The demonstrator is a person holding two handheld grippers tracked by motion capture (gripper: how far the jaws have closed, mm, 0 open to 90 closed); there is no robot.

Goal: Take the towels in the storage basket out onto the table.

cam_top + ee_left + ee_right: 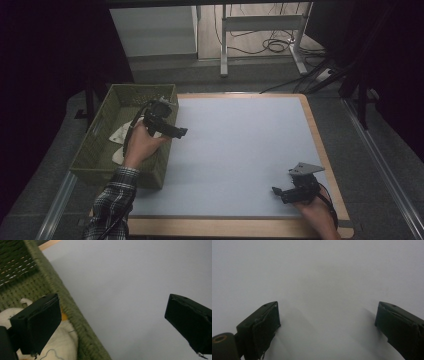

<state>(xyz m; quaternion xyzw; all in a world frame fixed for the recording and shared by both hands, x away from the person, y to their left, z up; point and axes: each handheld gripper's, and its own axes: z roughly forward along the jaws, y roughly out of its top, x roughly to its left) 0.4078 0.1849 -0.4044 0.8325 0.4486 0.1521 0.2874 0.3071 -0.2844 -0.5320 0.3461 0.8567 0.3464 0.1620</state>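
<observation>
Pale blue-grey rectangular table mat (240,150) on a light wooden tabletop (320,145), covers nearly all of it, wood rim showing at 3 and 6 o'clock. Grey carpeted floor (380,165) around; white metal desk frame (260,30) with cables at 12 o'clock, behind the table.

Olive-green woven rectangular basket (107,107) sits at 9 o'clock, on the table's left edge, long side running front to back. In the left gripper view its woven wall (67,305) runs diagonally, mat to the right of it.

Cream-white soft cloth item (120,135) lies inside the basket on its floor, crumpled, partly hidden by the hand. In the left gripper view it (62,342) lies just below the left jaw, a small orange patch beside the wall; touching or not, can't tell.

Left black two-jaw gripper (181,132), held by a hand in a plaid sleeve (112,202), sits over the basket's right wall, tip pointing toward 3 o'clock. Released: jaws wide apart, one over the basket interior, the other over the mat, nothing between.

Right black two-jaw gripper (276,192) with a grey three-cornered plate, at 5 o'clock near the front edge, low over the mat, pointing toward 9 o'clock. Released too, jaws spread, bare mat (324,290) between.
</observation>
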